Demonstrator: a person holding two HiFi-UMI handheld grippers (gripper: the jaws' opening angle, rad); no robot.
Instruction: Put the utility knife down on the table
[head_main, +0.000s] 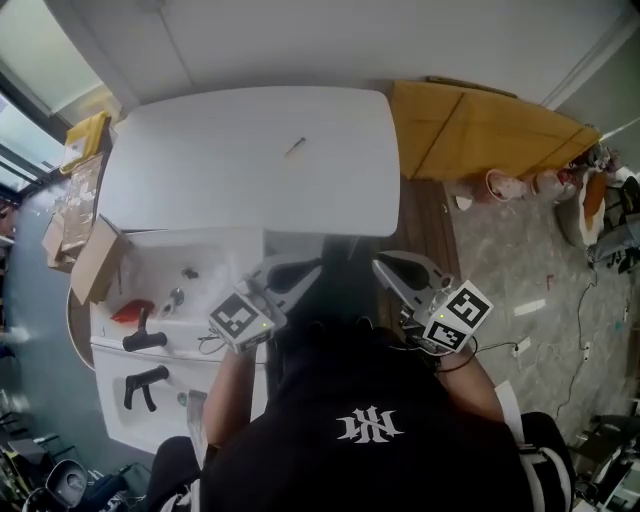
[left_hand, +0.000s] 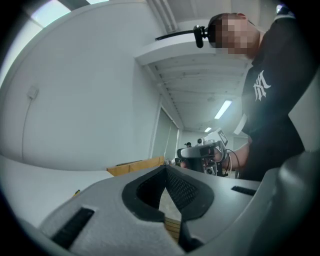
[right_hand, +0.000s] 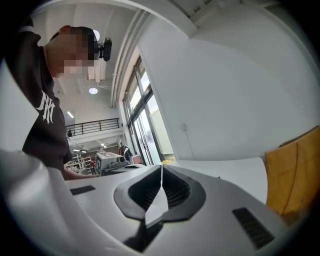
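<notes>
Lying on table (head_main: 200, 180), utility knife (head_main: 295, 147) well apart from left claw (head_main: 306, 270), right claw (head_main: 386, 266); both closed, empty.

Right claw (right_hand: 161, 170) pressed together, empty, white table (right_hand: 235, 172) beyond.

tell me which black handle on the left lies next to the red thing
The black handle farther from the person, just beside the red thing. The other handle lies nearer the person, apart from it.

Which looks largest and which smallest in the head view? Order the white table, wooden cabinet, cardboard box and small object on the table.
Largest to smallest:
1. white table
2. wooden cabinet
3. cardboard box
4. small object, by far the smallest
</notes>
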